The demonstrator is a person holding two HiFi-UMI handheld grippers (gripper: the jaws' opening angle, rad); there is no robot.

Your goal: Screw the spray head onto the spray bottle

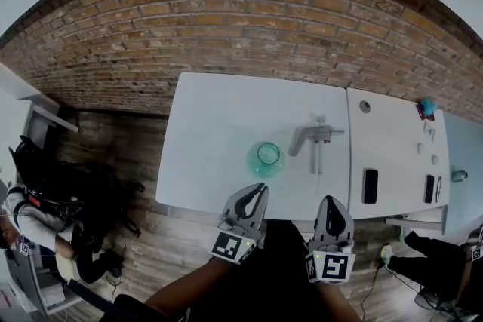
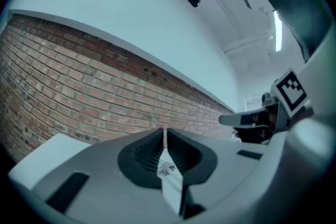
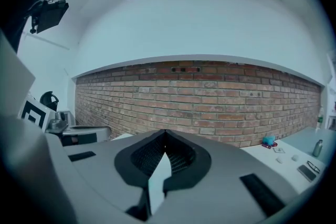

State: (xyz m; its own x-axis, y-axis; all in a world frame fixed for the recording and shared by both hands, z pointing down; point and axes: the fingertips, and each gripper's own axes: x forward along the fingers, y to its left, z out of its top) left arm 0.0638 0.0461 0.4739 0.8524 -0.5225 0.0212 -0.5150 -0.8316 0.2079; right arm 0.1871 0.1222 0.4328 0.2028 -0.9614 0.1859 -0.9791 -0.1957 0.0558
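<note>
White tabletop against a brick wall. Spray bottle, translucent green, stands upright near the front edge with its neck open and no head on it. Spray head, pale grey, lies on its side to the right of the bottle, apart from it, dip tube pointing toward the front edge. Left hand-held gripper hangs at the front edge just short of the bottle, not touching it; jaws pressed together, nothing between them. Right hand-held gripper sits beside it, in front of the spray head and clear of it; jaws likewise closed and empty.
</note>
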